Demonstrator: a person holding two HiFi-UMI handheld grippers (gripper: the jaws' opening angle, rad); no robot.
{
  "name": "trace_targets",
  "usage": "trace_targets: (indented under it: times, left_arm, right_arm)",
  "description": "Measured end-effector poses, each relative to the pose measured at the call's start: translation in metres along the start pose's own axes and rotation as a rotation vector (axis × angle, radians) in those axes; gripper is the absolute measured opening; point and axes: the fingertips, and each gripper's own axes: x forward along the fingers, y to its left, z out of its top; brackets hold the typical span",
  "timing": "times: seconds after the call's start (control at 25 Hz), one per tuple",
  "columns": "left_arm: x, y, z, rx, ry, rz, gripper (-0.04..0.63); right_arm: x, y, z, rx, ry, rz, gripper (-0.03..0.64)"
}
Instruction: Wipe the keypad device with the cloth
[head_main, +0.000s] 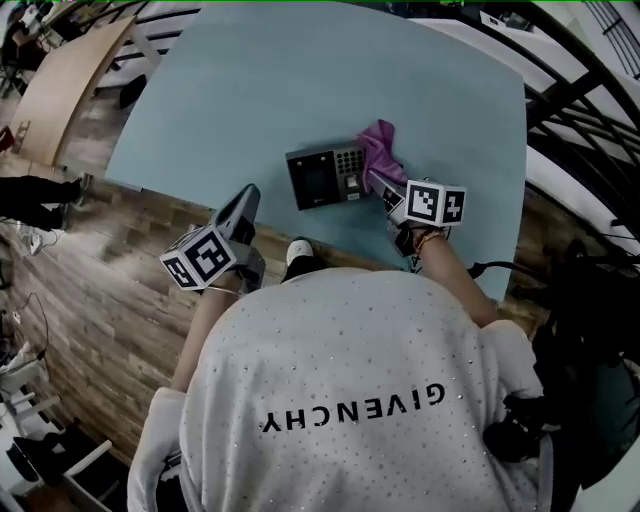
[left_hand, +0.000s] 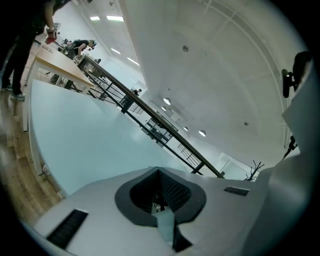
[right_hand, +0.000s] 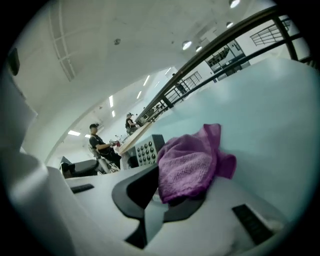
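Keypad device on tabletop. Right gripper jaws clamped on purple cloth at device's right edge. Left gripper jaws together, empty, near tabletop edge.

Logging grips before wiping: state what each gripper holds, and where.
Right gripper: jaws shut on the purple cloth, pinching its bunched near edge. Left gripper: nothing held, jaws together.

The right tongs, clamped on the purple cloth, sit at the right edge of the keypad device. The left tongs, jaws together and empty, are held left of it, pointing upward.
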Motion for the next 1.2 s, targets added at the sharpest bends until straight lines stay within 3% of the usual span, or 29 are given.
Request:
trace_targets:
  times: [0.28, 0.48, 0.56, 0.72, 0.84, 1.0, 1.12, 1.2]
  left_arm:
    - [-0.055, -0.015, -0.044, -0.024, -0.045, 0.103, 0.0]
    - [-0.099, -0.007, -0.057, -0.028, -0.084, 0.177, 0.0]
    - [-0.115, -0.003, -0.055, -0.033, -0.11, 0.199, 0.0]
    - [-0.132, -0.001, -0.042, -0.068, -0.181, 0.188, 0.0]
    - [-0.137, -0.002, -0.036, -0.062, -0.19, 0.165, 0.0]
    - [-0.139, -0.008, -0.021, -0.011, -0.171, 0.1, 0.0]
    - [-0.142, -0.002, 0.003, 0.04, -0.162, 0.04, 0.0]
    - [-0.151, 0.01, 0.008, 0.033, -0.143, 0.021, 0.0]
  right_arm:
    - [-0.015, -0.002, -0.079, -0.154, 0.264, -0.09, 0.02]
    - [-0.019, -0.007, -0.1, -0.253, 0.333, -0.141, 0.018]
    - [-0.025, -0.005, -0.083, -0.251, 0.297, -0.162, 0.018]
    - [-0.029, 0.018, 0.013, -0.19, 0.058, -0.128, 0.018]
    - [-0.037, 0.052, 0.078, -0.189, -0.096, -0.068, 0.019]
    - [-0.051, 0.103, 0.128, -0.242, -0.283, 0.026, 0.019]
    - [-0.036, 0.117, 0.127, -0.291, -0.286, 0.052, 0.02]
    - [-0.021, 0.111, 0.109, -0.317, -0.219, -0.015, 0.02]
